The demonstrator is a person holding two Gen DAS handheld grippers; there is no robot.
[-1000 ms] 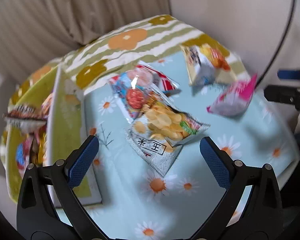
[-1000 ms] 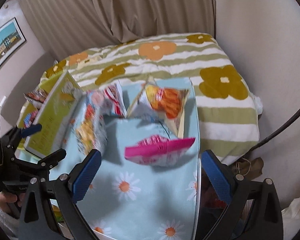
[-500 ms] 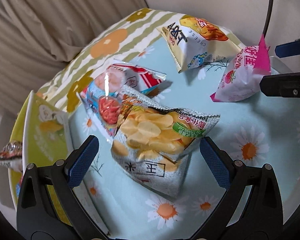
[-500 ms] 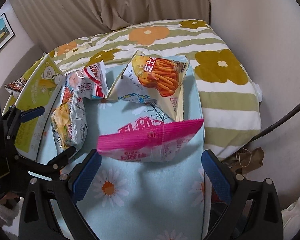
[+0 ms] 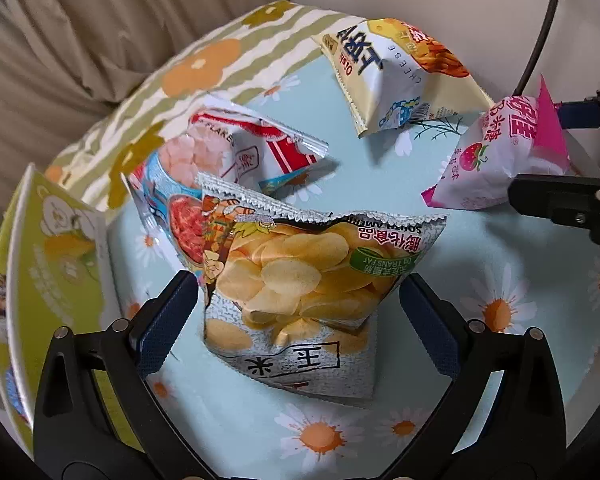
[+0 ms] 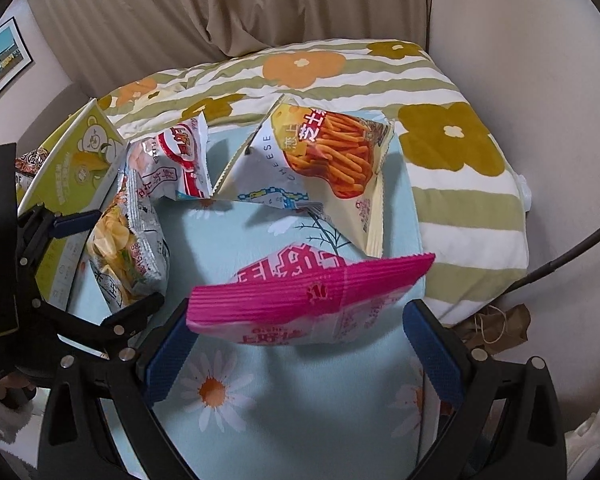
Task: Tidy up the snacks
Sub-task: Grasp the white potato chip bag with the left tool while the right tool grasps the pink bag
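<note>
We see both grippers hovering low over a pale blue cloth printed with white daisies (image 5: 500, 264), which lies on a striped olive-and-white quilt with orange and mustard flowers (image 6: 452, 148).

Left gripper (image 5: 298, 322): jaws spread wide, with the silver foil bag of potato chips (image 5: 300, 292) sitting between the blue pads. The pads stand just beside the bag's sides; we cannot tell whether either touches it, and nothing is clamped. The bag rests on the cloth and leans partly over a white, red and blue packet of shrimp flakes (image 5: 220, 160) behind it.

Right gripper (image 6: 298, 350): jaws likewise wide open, straddling the pink-and-white strawberry snack bag (image 6: 312, 300), whose crimped magenta seam faces the camera. Gaps show on both sides of the bag (more on the right pad's side), so it is not gripped. In the left wrist view the same bag (image 5: 496, 164) sits at the right edge of the cloth, between the right gripper's fingers (image 5: 556, 196).

Beyond these, a cream cheese-stick bag picturing orange sticks (image 6: 324, 168) lies towards the far edge of the cloth, apart from the pink bag and close beside the shrimp packet.

To the left stands a yellow-green cardboard box with a bear drawing (image 5: 56, 256), tilted, with further snack wrappers partly visible behind it (too small to identify).
</note>
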